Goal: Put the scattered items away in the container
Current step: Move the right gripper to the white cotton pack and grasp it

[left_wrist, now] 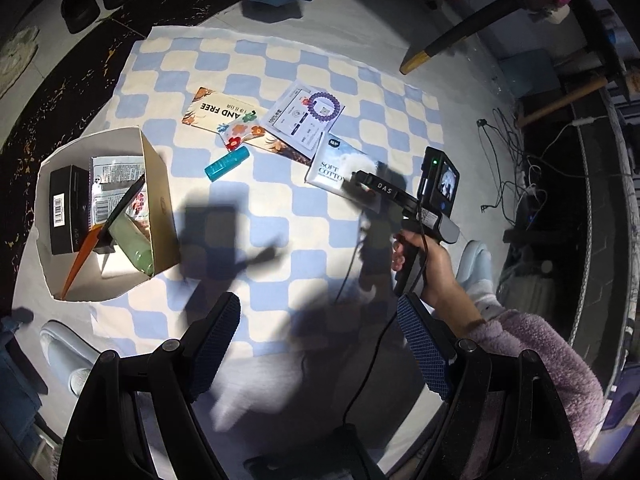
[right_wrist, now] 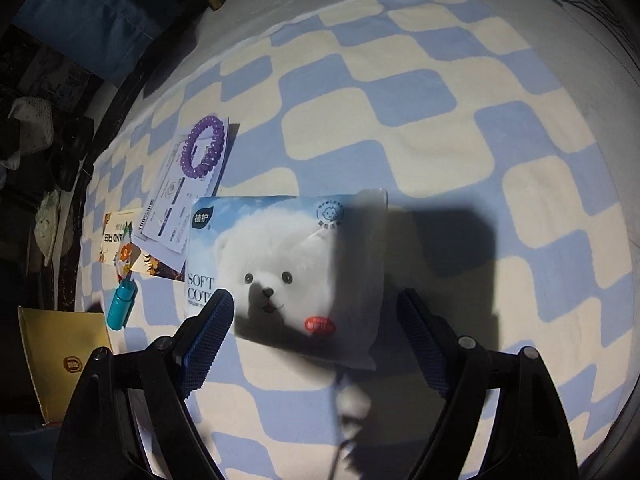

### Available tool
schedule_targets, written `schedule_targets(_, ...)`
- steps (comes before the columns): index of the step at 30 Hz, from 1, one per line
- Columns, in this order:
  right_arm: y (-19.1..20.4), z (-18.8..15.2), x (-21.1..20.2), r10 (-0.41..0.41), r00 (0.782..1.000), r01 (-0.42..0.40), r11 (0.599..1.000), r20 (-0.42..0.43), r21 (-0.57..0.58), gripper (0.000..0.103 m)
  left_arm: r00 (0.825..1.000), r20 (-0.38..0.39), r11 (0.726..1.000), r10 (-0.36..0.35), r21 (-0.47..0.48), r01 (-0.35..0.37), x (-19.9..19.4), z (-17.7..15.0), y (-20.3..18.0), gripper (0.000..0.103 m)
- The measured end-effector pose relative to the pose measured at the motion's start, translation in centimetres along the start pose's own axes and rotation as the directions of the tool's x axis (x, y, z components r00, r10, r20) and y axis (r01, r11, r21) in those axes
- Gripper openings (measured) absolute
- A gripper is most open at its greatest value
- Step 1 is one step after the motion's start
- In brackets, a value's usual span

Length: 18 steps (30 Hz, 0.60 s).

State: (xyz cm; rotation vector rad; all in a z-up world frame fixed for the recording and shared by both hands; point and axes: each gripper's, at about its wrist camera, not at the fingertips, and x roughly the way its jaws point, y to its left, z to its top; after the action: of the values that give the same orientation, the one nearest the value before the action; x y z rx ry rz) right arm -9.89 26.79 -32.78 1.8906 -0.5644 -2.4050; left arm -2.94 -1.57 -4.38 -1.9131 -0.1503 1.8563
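From the left wrist view, my left tool (left_wrist: 320, 344) hangs spread and empty above the checkered cloth (left_wrist: 280, 208), tilted steeply down. The cardboard box (left_wrist: 160, 200) sits at left, partly filled. My right hand (left_wrist: 428, 264) grips its handle, aiming the right tool (left_wrist: 362, 182) at the tissue pack (left_wrist: 332, 164).

From the right wrist view, the right tool (right_wrist: 316, 332) stands spread, straddling the tissue pack (right_wrist: 288, 264) without touching it.

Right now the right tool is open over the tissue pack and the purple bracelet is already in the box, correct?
Not quite. The purple bracelet still lies on a paper card on the cloth, outside the box, as the right wrist view shows. The right tool is open over the tissue pack.
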Motion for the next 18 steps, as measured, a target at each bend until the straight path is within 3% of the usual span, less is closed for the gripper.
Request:
schedule_targets(2, 0.0, 0.3, 0.7, 0.014, 1.0, -0.014, 1.0, -0.01, 0.003, 0.083, 1.0, -0.003, 1.0, -0.013, -0.012, 0.013, 0.0, 0.2, 0.3, 0.08)
schedule_targets(5, 0.1, 0.5, 0.9, -0.01, 1.0, 0.01, 1.0, 0.0, -0.004, 0.048, 1.0, -0.006, 0.999, -0.026, -0.019, 0.025, -0.1, 0.3, 0.6, 0.08)
schedule_targets(8, 0.0, 0.7, 0.7, 0.018, 1.0, -0.017, 1.0, -0.001, 0.026, 0.034, 1.0, -0.007, 1.0, -0.021, -0.009, 0.02, 0.0, 0.5, 0.5, 0.08)
schedule_targets(10, -0.3, 0.6, 0.2, 0.056, 0.998, -0.056, 0.997, -0.004, 0.044, 0.014, 1.0, -0.007, 1.0, -0.019, -0.009, 0.019, 0.1, 0.5, 0.4, 0.08)
schedule_targets(15, -0.8, -0.9, -1.8, 0.126, 0.992, -0.126, 0.989, -0.002, 0.082, 0.011, 0.999, -0.011, 0.999, -0.042, -0.028, 0.042, 0.2, 0.4, 0.4, 0.08)
schedule_targets(18, -1.1, -2.4, -3.8, 0.194, 0.981, -0.195, 0.973, 0.018, 0.122, 0.011, 0.995, -0.012, 0.992, -0.102, -0.075, 0.101, 0.6, 0.3, 0.9, 0.08)
